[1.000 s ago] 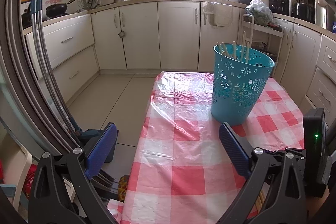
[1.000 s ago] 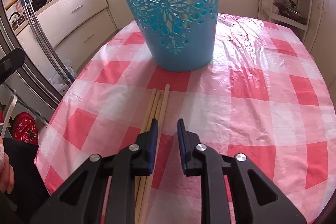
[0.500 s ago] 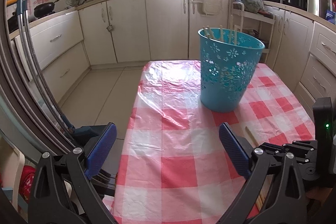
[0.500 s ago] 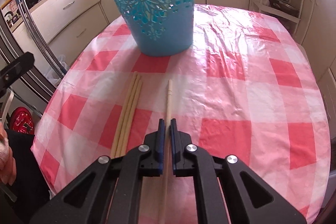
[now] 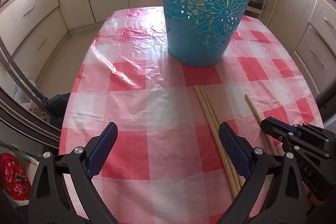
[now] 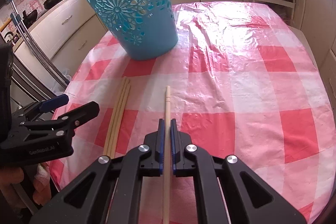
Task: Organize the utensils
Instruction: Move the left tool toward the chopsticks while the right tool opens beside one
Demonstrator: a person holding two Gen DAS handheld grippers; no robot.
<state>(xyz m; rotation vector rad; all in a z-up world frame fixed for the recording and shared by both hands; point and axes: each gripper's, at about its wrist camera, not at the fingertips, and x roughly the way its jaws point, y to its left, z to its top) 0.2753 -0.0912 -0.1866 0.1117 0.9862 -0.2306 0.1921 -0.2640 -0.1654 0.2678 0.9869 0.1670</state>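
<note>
On the worktop, left wrist view: the checked cloth of the worktop carries a blue perforated basket standing upright at the far side.
Left tongs: spread wide, holding nothing, hovering over bare cloth.
Loose chopsticks: three lie side by side, touching one another, just inside the right finger of the left tongs, pointing toward the basket.
Single chopstick: lies apart from the three, to their right, its near end running under the right tongs at the frame edge.
Basket contents: pale sticks show through the cut-outs; how many, I cannot tell.

Right wrist view, right tongs: pressed together on the single chopstick, which runs straight out between the blue pads toward the basket.
Height of that chopstick: whether its far tip is touching the cloth, I cannot tell.
Bundle of three: on the cloth to the left, near the left tongs.

Step in hand: grasping one chopstick to put in the basket.
Next move calls for: lifting it, tipping it upright and carrying it over the rim before letting go; the long thin stick may swivel in the pinch.
Progress: probably partway, four sticks outside the basket.
</note>
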